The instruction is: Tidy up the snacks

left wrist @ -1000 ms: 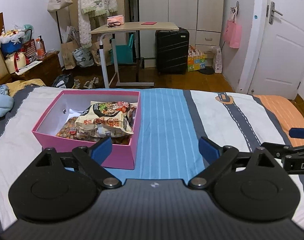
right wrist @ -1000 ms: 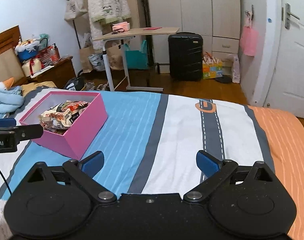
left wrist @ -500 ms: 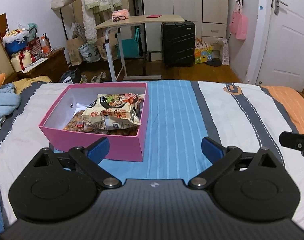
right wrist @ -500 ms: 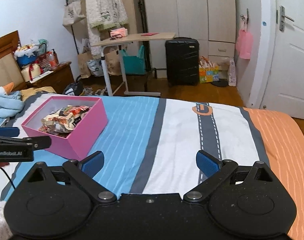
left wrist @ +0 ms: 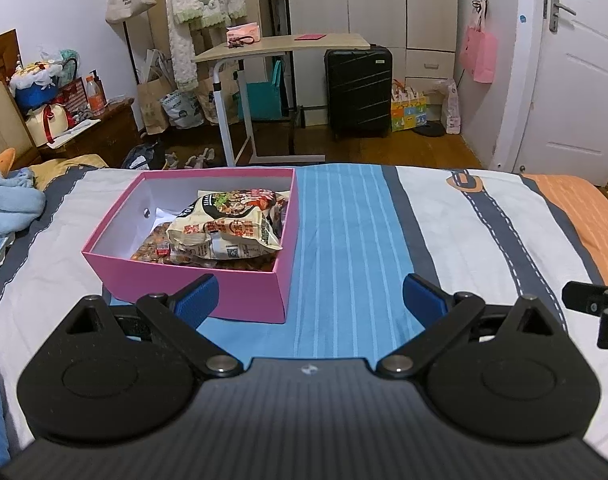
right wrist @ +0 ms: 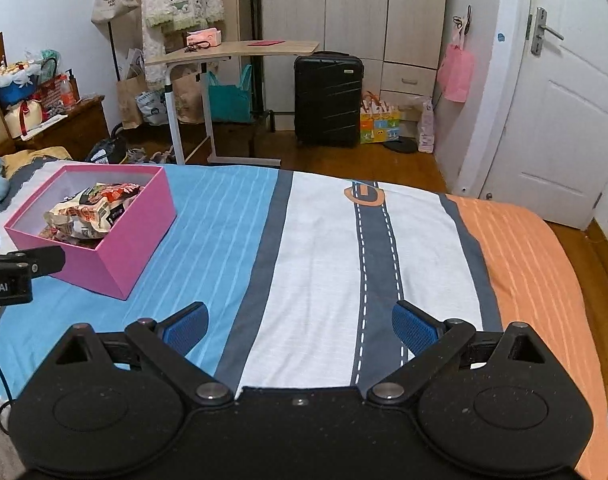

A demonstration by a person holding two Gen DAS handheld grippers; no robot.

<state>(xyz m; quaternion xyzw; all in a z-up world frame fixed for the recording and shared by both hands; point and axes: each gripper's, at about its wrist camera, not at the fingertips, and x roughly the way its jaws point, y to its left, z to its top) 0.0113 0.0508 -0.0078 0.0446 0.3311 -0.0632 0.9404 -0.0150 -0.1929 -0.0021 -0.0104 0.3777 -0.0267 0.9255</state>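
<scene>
**Operator:** Left wrist view gives me the bed (left wrist: 344, 216) first, striped blue, white, grey and orange, and I see no loose snacks on the cover.

**Colleague:** And the container?

**Operator:** I see the pink box (left wrist: 191, 280) open on the bed's blue stripe, just ahead of my left hand-held gripper (left wrist: 310, 294). Snack packets (left wrist: 223, 228) lie piled inside it, one large pale bag on top of darker ones.

**Colleague:** So how far along are you?

**Operator:** I judge the sorting nearly or fully done: everything I can find is in the box. No lid shows in either view, so I cannot say whether closing is left.

**Colleague:** Grippers?

**Operator:** My left one stands spread wide with nothing between its pads. My right hand-held gripper (right wrist: 297, 326) is equally wide and empty, over bare bedding, well apart from the box.

**Colleague:** Any readable writing?

**Operator:** Packet print is too small. Right wrist view shows "bot.AI" on the left gripper's side.
</scene>
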